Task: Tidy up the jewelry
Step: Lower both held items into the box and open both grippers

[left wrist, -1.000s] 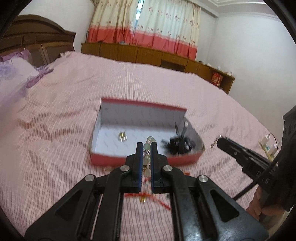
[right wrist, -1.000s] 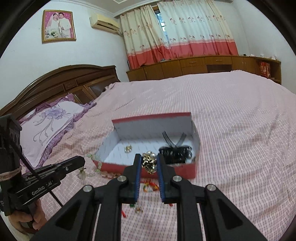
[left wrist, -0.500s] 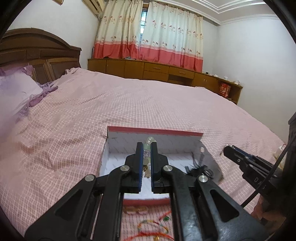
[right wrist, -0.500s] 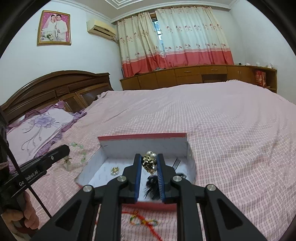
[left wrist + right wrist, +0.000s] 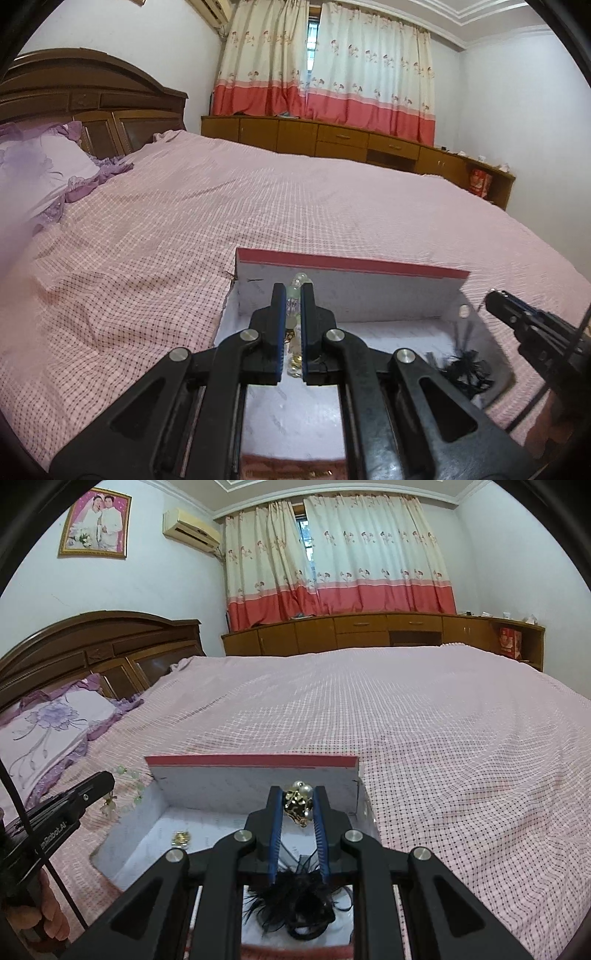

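Both claws point slightly downward over the open red cardboard box with white lining (image 5: 343,295), which sits on the pink checked bedspread (image 5: 258,206).

Left claw (image 5: 293,295): jaws closed tight on a strand of pale green translucent beads (image 5: 300,280). Beads poke out above the tips and run down between the blue pads. In the right wrist view the same claw (image 5: 105,781) comes in from the left, beside the box's left wall, with the strand (image 5: 131,786) hanging off its tip over the bedspread. A hand (image 5: 44,912) grips its handle at the lower left edge.

Right claw (image 5: 298,794): jaws nearly closed, pinching a gold ornament with white pearls (image 5: 299,801) at the tips, above the box interior near the back wall. In the left wrist view it (image 5: 496,299) shows at the right edge, tip near the box's right wall.

In the box: one small gold piece (image 5: 181,838) on the floor toward the left, one black feathery hair accessory (image 5: 299,897) right below the right claw, toward the right side. The right claw's own fingers cover part of the box floor.

Around: one lilac floral pillow (image 5: 48,723) by the dark wooden headboard (image 5: 99,642), low wooden cabinets (image 5: 369,631) under cream-and-red curtains (image 5: 332,554), one framed photo (image 5: 96,524), one wall air conditioner (image 5: 192,530).

Count: two claws, two pieces gripped, two pieces lying in the box, one box.
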`<state>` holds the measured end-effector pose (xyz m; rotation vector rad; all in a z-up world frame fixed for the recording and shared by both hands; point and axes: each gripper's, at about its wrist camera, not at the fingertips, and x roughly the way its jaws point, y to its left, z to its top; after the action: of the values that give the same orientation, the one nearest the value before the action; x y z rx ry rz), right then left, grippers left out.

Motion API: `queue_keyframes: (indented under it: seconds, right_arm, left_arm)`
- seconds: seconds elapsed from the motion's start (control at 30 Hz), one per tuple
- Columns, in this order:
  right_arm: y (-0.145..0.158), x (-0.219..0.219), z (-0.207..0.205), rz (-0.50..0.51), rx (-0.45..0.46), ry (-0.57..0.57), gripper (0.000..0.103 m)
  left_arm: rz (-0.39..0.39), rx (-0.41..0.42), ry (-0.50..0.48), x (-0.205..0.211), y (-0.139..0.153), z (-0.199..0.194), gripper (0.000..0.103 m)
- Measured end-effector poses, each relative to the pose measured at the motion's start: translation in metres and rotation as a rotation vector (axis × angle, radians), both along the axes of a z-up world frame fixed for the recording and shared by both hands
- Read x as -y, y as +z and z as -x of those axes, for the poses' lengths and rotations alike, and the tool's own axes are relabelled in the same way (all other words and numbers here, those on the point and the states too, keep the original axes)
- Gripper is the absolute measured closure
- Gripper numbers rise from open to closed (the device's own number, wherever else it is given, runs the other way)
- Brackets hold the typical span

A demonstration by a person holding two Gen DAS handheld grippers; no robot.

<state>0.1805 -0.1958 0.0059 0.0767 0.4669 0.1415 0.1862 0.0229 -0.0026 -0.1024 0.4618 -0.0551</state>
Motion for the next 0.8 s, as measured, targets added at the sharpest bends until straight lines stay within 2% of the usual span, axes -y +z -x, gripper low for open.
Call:
queue_keyframes:
  seconds: [0.33, 0.5, 0.57, 0.63, 0.7, 0.8]
  right_arm:
    - [-0.026, 0.0, -0.027, 0.012, -0.076, -0.022, 0.085]
    - [-0.034, -0.002, -0.036, 0.007, -0.118, -0.012, 0.084]
    - [-0.036, -0.002, -0.037, 0.002, -0.129, -0.008, 0.083]
    - [-0.036, -0.001, -0.038, -0.004, -0.139, -0.005, 0.078]
    - [-0.035, -0.001, -0.038, -0.018, -0.146, 0.003, 0.069]
    - [-0.03, -0.003, -0.033, -0.02, -0.134, 0.012, 0.065]
  left_arm:
    - [-0.019, -0.095, 0.01, 0.001, -0.022, -0.021, 0.103]
    - [-0.006, -0.147, -0.023, 0.004, -0.029, -0.027, 0.103]
    - [-0.001, -0.153, -0.037, 0.005, -0.029, -0.027, 0.099]
    - [0.006, -0.153, -0.051, 0.008, -0.028, -0.025, 0.079]
    - [0.006, -0.143, -0.053, 0.009, -0.025, -0.02, 0.07]
    - [0.005, -0.143, -0.063, 0.01, -0.019, -0.014, 0.069]
